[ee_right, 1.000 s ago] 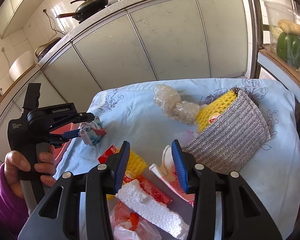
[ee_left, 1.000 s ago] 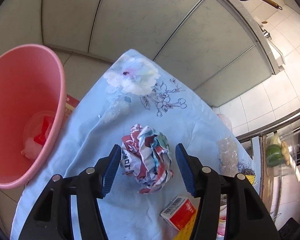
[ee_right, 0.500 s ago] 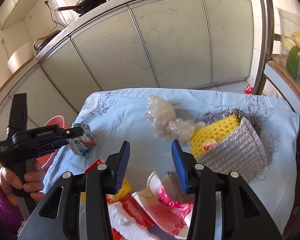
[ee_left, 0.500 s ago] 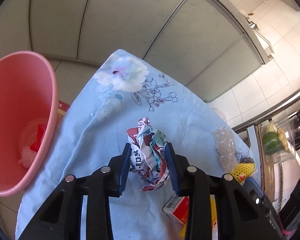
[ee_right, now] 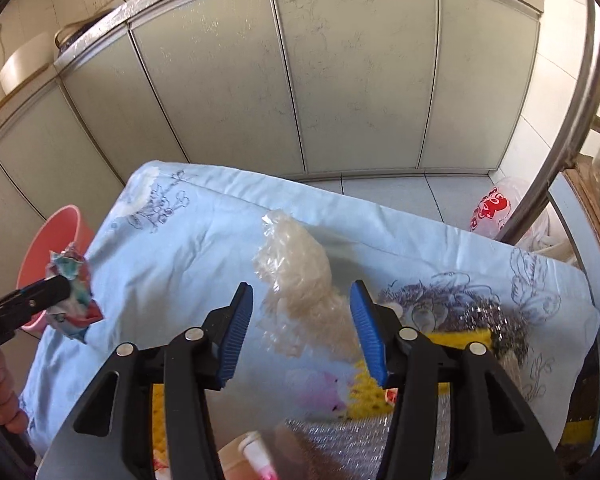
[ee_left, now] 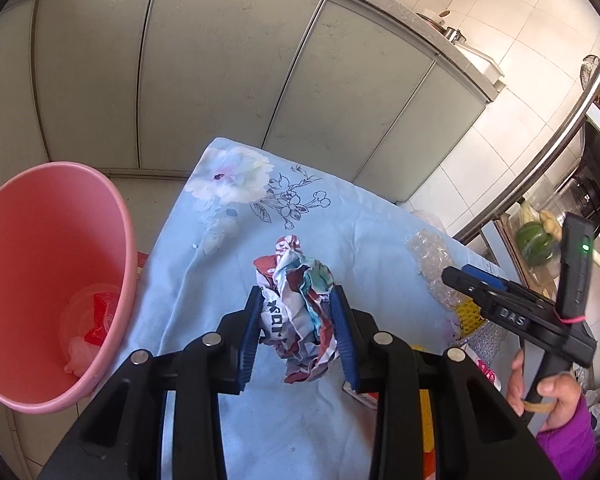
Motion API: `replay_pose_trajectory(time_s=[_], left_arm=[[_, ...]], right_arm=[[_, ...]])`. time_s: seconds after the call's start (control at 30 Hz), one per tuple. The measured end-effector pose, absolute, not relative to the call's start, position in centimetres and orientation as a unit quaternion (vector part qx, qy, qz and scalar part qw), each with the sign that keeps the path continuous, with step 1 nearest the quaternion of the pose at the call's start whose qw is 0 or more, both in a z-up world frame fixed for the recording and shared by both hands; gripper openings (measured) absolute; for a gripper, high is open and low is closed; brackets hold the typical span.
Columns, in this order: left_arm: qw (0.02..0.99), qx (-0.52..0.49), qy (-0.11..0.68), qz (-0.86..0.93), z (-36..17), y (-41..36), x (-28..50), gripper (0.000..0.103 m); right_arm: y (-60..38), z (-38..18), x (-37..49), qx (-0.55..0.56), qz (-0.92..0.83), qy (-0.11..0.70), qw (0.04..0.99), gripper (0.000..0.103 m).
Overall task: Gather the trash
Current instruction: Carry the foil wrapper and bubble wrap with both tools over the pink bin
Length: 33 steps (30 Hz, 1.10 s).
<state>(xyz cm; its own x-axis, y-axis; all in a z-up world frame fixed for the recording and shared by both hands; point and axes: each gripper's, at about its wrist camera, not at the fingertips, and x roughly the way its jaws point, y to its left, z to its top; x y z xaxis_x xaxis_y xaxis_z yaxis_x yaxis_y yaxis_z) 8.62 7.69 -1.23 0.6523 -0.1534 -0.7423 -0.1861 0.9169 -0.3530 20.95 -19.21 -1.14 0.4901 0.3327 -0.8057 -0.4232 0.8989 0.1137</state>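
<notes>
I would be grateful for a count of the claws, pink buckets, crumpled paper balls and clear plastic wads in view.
Pink plastic bucket: 1
Crumpled printed paper ball: 1
Clear crumpled plastic wad: 1
Black claws with blue pads: 2 (left claw just closed on the ball; right claw just opening, the wad between its pads, ungripped)
Total: 5

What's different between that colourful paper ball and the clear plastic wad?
The crumpled paper ball is printed red, white and teal; the clear plastic wad is see-through. The ball is pinched in the left gripper; the wad lies free on the blue cloth, inside the right gripper's open fingers. Both are crumpled.
</notes>
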Motion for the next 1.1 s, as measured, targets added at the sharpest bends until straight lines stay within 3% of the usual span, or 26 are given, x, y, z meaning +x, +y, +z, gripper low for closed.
replay_pose_trajectory(time_s=[0.23,0.43,1.1], left_arm=[[0.886,-0.205,0.415,0.008,-1.3,8.0,8.1,0.034],[0.89,-0.207,0.406,0.005,-0.9,8.1,7.5,0.034],[0.923,-0.161,0.35,0.014,2.5,8.5,2.2,0.034]], right_arm=[[-18.5,-2.8,21.8,-0.078,0.222,0.47,0.851,0.051],[-18.9,-2.4,20.9,-0.074,0.219,0.457,0.859,0.043],[-16.0,4.3,10.8,0.012,0.283,0.398,0.873,0.043]])
